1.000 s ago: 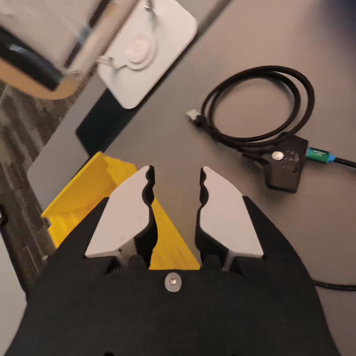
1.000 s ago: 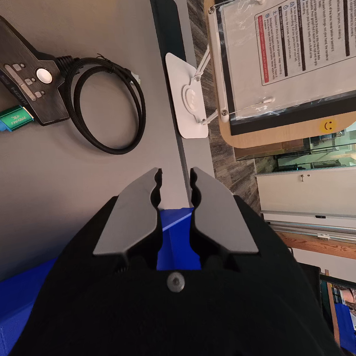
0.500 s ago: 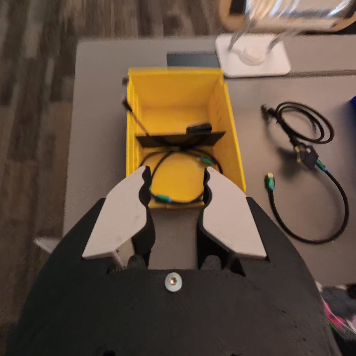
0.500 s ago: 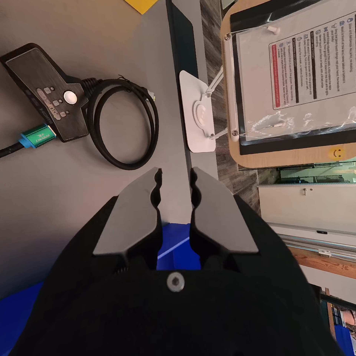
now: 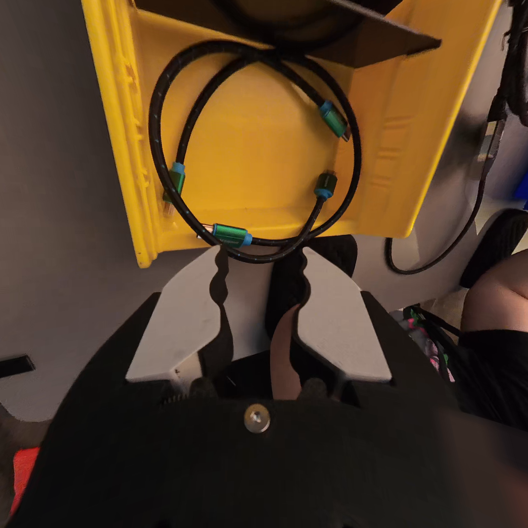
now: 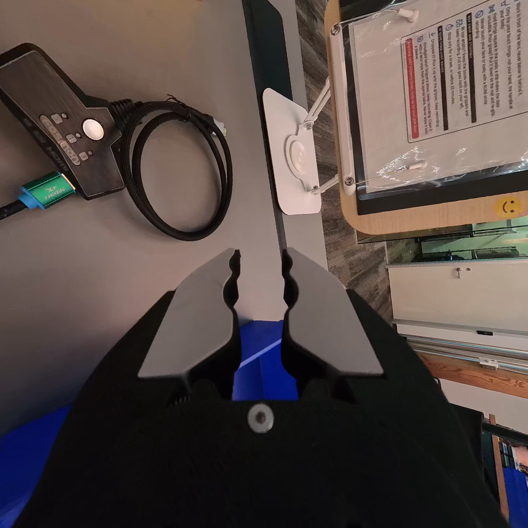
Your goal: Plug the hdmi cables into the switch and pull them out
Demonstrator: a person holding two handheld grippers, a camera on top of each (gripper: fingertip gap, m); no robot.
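In the left wrist view a yellow bin (image 5: 380, 177) holds black braided HDMI cables (image 5: 160, 120) with green plugs (image 5: 231, 235). My left gripper (image 5: 261, 253) is open and empty, its tips at the bin's near rim just above a loop of cable. In the right wrist view the black HDMI switch (image 6: 60, 125) lies on the grey table at the upper left, with a green plug (image 6: 45, 191) plugged into its side and its own black cable coiled (image 6: 183, 171) beside it. My right gripper (image 6: 260, 254) is open and empty, off to the right of the switch.
A blue bin (image 6: 257, 360) sits under my right gripper. A white stand base (image 6: 294, 154) holds an upright sign board (image 6: 428, 114) past the table's far edge. Another black cable (image 5: 445, 245) lies right of the yellow bin, near a person's arm (image 5: 497, 303).
My left gripper has swung from the switch over to the yellow bin and dropped close to its near rim and cables. My right gripper has drifted slightly; both stay open.
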